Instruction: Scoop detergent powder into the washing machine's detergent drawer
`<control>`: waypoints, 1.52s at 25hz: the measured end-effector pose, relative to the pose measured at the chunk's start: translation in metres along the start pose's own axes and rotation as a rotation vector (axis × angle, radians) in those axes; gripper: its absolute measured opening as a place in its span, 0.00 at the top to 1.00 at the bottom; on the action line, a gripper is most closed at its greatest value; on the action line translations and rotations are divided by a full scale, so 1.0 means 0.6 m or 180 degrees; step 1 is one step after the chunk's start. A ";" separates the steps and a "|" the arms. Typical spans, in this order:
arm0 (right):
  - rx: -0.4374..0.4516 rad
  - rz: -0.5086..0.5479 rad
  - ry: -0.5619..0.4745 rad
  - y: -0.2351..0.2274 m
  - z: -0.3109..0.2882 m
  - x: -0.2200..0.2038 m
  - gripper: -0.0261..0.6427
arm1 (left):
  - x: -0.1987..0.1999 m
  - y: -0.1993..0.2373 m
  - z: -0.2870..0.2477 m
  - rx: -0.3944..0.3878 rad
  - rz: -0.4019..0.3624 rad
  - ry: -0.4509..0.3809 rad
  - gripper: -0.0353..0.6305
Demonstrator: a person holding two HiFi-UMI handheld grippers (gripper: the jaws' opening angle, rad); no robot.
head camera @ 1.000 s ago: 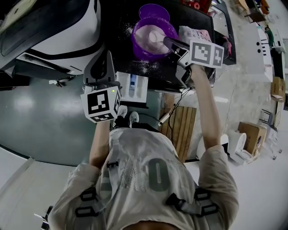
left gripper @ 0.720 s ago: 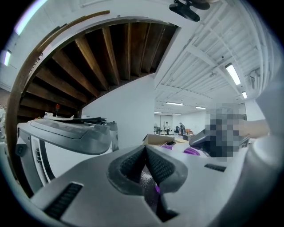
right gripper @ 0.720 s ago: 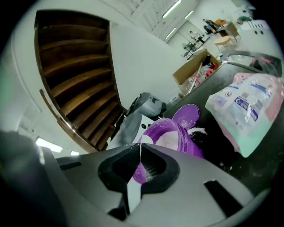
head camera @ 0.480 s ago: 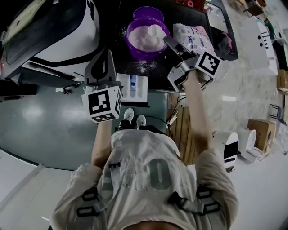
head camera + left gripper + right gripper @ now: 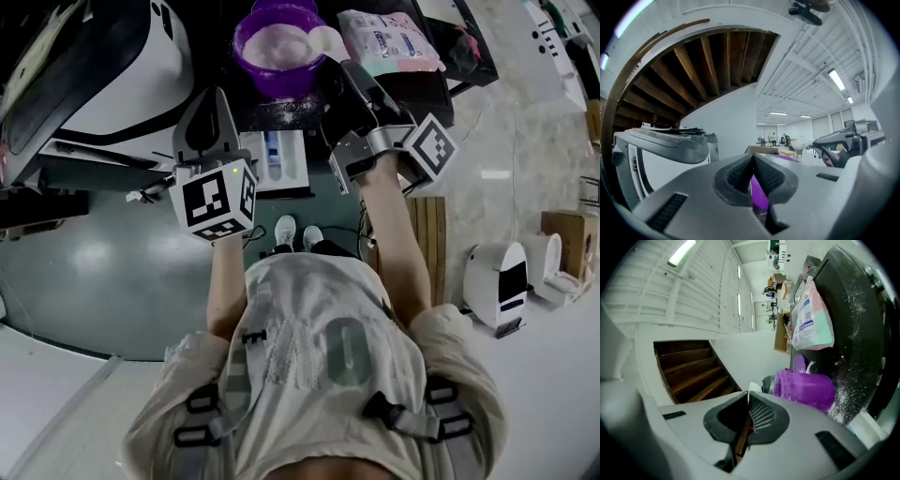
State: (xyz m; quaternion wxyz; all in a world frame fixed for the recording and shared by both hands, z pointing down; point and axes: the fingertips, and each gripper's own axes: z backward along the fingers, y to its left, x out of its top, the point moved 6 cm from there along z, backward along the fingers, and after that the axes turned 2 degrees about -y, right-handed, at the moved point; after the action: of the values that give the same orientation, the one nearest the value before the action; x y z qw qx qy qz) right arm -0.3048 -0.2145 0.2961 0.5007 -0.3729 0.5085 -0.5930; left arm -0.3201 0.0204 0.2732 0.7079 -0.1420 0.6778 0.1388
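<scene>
A purple tub (image 5: pixel 277 42) of white powder stands on the washing machine's dark top (image 5: pixel 431 89). A white scoop (image 5: pixel 326 39) rests at the tub's right rim, and in the right gripper view it sticks up from the tub (image 5: pixel 806 390). The white detergent drawer (image 5: pixel 277 159) is pulled out from the machine's front. My right gripper (image 5: pixel 345 67) is shut just short of the tub, tilted; only a thin white sliver shows between its jaws. My left gripper (image 5: pixel 214 96) is shut with nothing in it, left of the drawer. The purple tub shows beyond its jaws (image 5: pixel 753 161).
A pink and white detergent bag (image 5: pixel 389 42) lies right of the tub. Spilt powder (image 5: pixel 281 111) dusts the dark top. A white machine (image 5: pixel 122 66) stands at the left. Below are a grey floor, a wooden pallet (image 5: pixel 436 234) and white units (image 5: pixel 502 277).
My right gripper has drawn back from the tub toward me, and the scoop stays at the tub's rim. The left gripper has hardly moved. The head view has shifted, so everything sits higher.
</scene>
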 end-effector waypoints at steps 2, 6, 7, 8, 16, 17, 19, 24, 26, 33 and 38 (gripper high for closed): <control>-0.0034 0.0036 -0.0154 -0.005 0.031 -0.008 0.94 | -0.005 -0.007 0.017 -0.0036 0.0006 0.0020 0.91; -0.0125 -0.0011 -0.0445 -0.018 0.088 -0.027 0.94 | -0.012 -0.022 0.047 -0.0127 0.0011 0.0051 0.91; -0.0139 -0.0040 -0.0509 -0.022 0.100 -0.032 0.94 | -0.014 -0.026 0.054 -0.0146 0.0012 0.0054 0.92; -0.0157 -0.0067 -0.0569 -0.027 0.111 -0.037 0.94 | -0.016 -0.029 0.061 -0.0166 0.0014 0.0058 0.91; -0.0292 -0.0062 -0.0760 -0.043 0.177 -0.065 0.94 | -0.021 -0.033 0.098 -0.0259 0.0004 0.0066 0.91; -0.0291 -0.0055 -0.0769 -0.042 0.182 -0.068 0.94 | -0.021 -0.032 0.101 -0.0265 -0.0002 0.0063 0.91; -0.0275 -0.0036 -0.0758 -0.043 0.188 -0.074 0.94 | -0.021 -0.028 0.107 -0.0274 -0.0011 0.0056 0.91; -0.0322 0.0154 -0.0517 -0.054 0.199 -0.106 0.94 | -0.026 -0.010 0.125 -0.0242 -0.0024 0.0057 0.92; -0.0367 0.0132 -0.0456 -0.064 0.201 -0.121 0.94 | -0.029 0.001 0.133 -0.0212 -0.0030 0.0060 0.92; -0.0577 0.0093 -0.0111 -0.123 0.171 -0.206 0.94 | -0.051 0.067 0.158 -0.0080 0.0022 0.0084 0.92; -0.0694 0.0001 0.0097 -0.157 0.153 -0.248 0.94 | -0.056 0.094 0.168 0.0033 0.0038 0.0096 0.92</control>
State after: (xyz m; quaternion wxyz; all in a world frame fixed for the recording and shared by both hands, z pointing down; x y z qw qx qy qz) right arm -0.2052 -0.0925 0.4170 0.4495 -0.4159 0.5777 -0.5397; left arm -0.2506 0.1114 0.3102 0.6974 -0.1363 0.6900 0.1373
